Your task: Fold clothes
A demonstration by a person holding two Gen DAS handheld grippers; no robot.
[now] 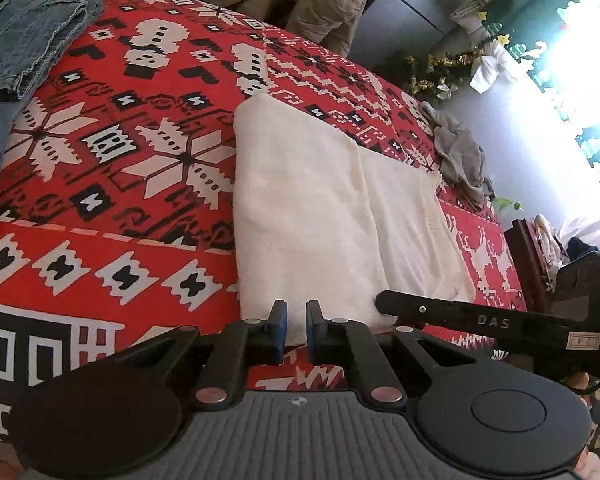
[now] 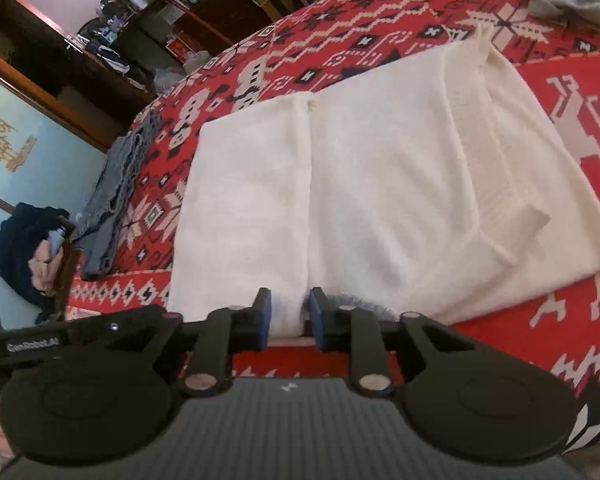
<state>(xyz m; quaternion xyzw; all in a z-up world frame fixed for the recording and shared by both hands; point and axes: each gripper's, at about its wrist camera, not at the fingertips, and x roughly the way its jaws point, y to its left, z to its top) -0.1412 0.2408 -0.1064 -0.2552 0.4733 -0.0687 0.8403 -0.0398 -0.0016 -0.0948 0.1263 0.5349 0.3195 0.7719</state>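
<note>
Low over the bed, both grippers (image 1: 296,330) (image 2: 287,317) pinch the white sweater's (image 2: 380,184) near edge.

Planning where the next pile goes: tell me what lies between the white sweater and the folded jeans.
Only bare patterned blanket lies between the white sweater and the folded jeans. Both wrist views show this stretch.

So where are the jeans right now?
The jeans lie folded at the far left of the red blanket in the left wrist view, apart from the white sweater.
</note>
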